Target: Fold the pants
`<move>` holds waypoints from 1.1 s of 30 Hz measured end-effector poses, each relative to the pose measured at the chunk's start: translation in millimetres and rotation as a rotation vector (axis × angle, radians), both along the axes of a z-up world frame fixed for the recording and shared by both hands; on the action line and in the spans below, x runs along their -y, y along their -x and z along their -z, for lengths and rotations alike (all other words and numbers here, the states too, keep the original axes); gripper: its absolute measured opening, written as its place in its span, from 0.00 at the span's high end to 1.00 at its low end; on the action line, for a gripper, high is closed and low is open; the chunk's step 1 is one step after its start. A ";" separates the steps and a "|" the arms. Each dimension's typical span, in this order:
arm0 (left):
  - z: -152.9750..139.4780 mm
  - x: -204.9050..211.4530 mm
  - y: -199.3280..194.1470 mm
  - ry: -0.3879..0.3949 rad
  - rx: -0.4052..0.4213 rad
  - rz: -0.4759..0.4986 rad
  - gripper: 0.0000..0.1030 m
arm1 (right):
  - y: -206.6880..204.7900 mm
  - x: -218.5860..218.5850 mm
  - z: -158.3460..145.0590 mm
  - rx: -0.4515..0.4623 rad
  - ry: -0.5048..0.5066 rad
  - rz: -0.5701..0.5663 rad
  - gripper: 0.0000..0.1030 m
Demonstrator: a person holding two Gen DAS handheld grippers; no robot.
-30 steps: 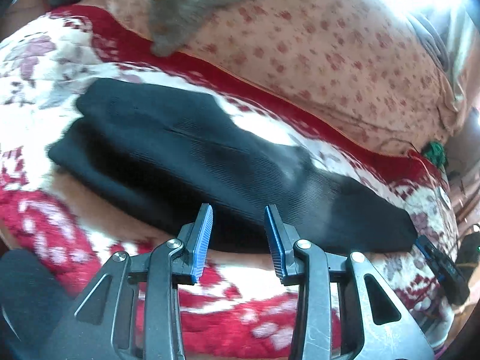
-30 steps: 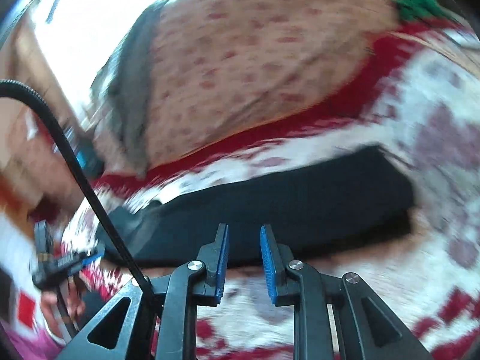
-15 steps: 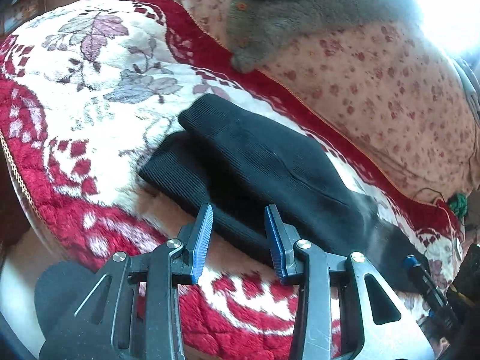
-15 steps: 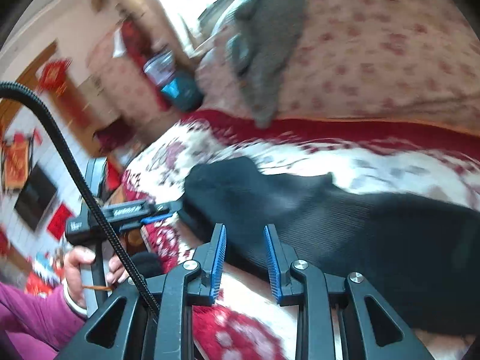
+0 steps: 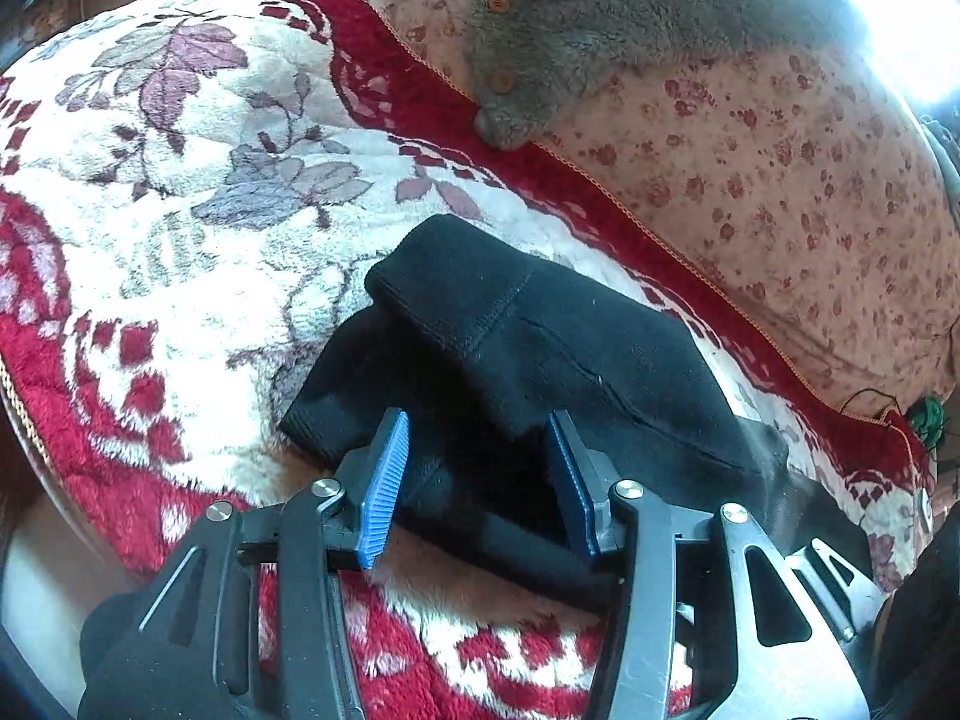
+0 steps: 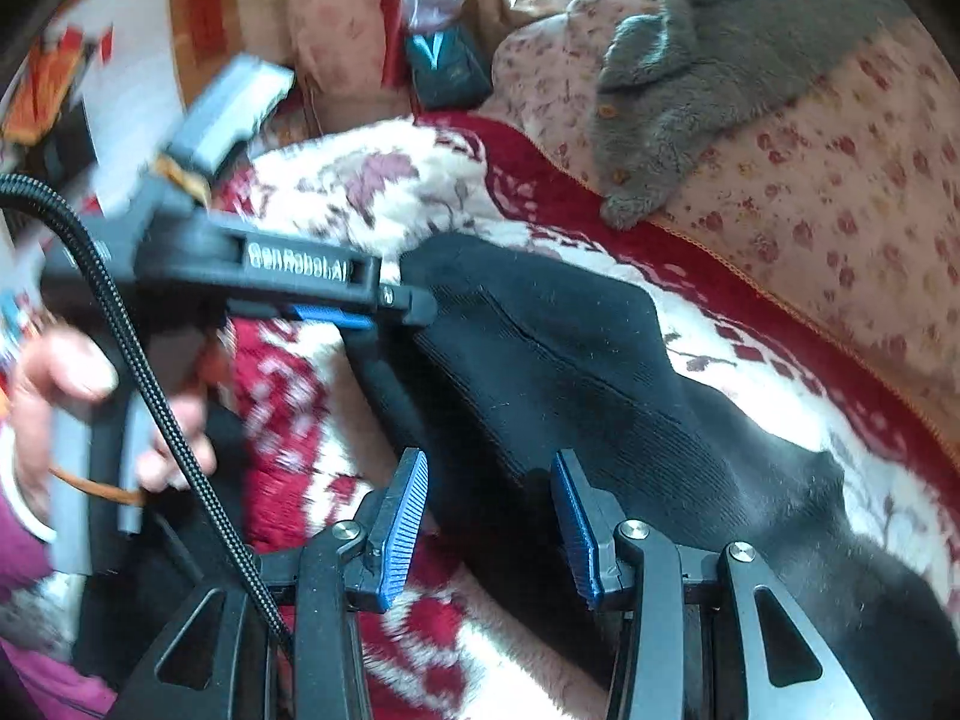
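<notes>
Pants lengthwise-folded on bed | both tongs just opening, empty | next: grip 12-o'clock end, fold across.

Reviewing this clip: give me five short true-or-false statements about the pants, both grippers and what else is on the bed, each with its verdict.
1. The black pants lie on a red and white floral blanket. True.
2. The left gripper is clamped shut on the pants. False: its jaws stand apart, having just been opening, over the cloth without pinching it.
3. A grey fleece garment with buttons rests on the pink floral bedding. True.
4. The right gripper holds a white towel. False: it is open, having just been opening, over the pants with nothing gripped.
5. The pants are spread out in a single flat layer. False: one layer is folded over another.
</notes>
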State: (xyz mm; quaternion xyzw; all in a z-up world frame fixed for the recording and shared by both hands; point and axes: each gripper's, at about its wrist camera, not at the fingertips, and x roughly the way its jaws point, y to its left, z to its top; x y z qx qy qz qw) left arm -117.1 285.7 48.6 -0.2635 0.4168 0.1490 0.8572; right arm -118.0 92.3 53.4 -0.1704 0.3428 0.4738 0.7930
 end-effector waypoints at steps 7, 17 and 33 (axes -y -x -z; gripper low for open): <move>7.2 -6.9 -17.2 -0.018 0.004 0.013 0.44 | -14.1 -5.5 14.0 0.050 0.040 0.026 0.82; -7.5 -29.0 -27.5 0.069 0.120 0.041 0.88 | -42.2 11.8 2.5 -0.139 -0.126 0.053 0.93; 12.0 -18.3 14.7 -0.047 0.009 0.014 0.81 | -8.9 -4.2 14.7 -0.241 -0.103 -0.048 0.93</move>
